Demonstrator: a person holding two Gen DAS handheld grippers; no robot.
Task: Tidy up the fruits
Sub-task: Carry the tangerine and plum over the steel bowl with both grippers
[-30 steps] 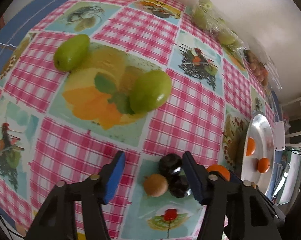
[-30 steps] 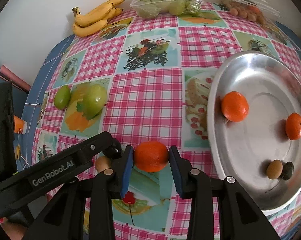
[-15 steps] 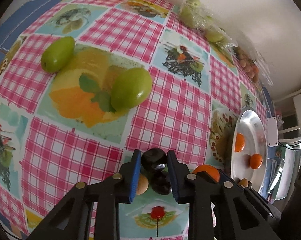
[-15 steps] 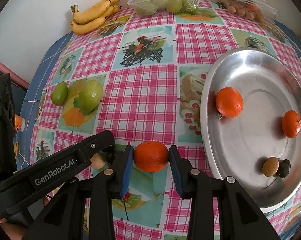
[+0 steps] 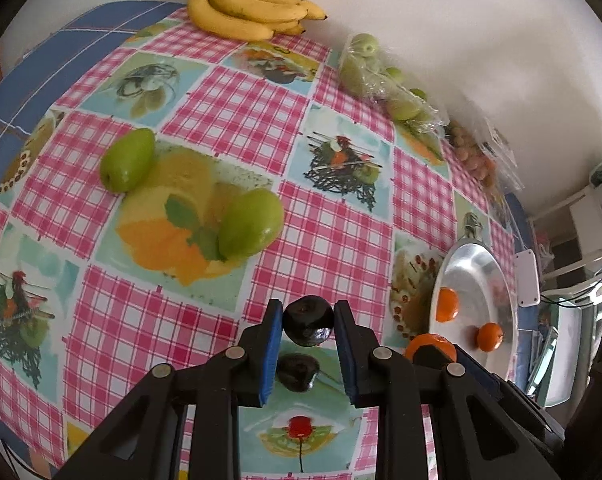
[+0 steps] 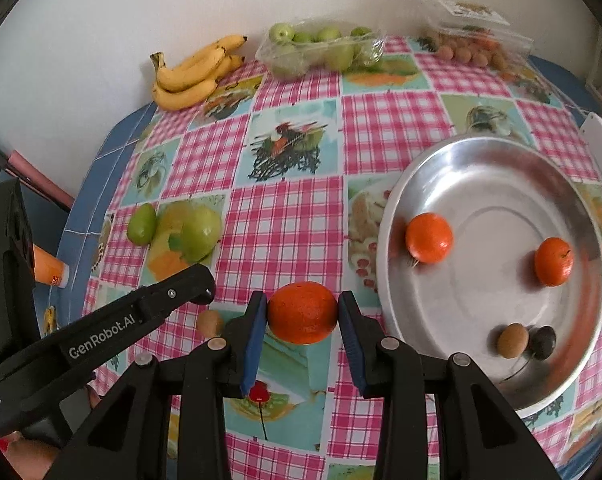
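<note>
Both grabs look done, so this is the carry step. A dark round fruit (image 5: 308, 320) is pinched between the blue pads of the left gripper (image 5: 307, 326), which is clamped snug on it, and it's held up off the checked tablecloth (image 5: 221, 104) with a second dark fruit (image 5: 297, 372) left lying underneath. An orange (image 6: 303, 312) is squeezed the same way in the right gripper (image 6: 303, 314), just beside the rim of the metal tray (image 6: 441, 168).

On the tray, two oranges (image 6: 428, 237) plus a small brown fruit (image 6: 512, 340) touching a dark one are already parked. Two green fruits (image 5: 250, 222) are left out on the cloth, along with a little brown one (image 6: 210, 322) near the left tool.

Next, probably, both loads need to be swung over the tray and let go low, since round stuff will likely roll. The orange has the shorter trip. Some care is called for so the two tools aren't bumped together, as they're sitting really close.
</note>
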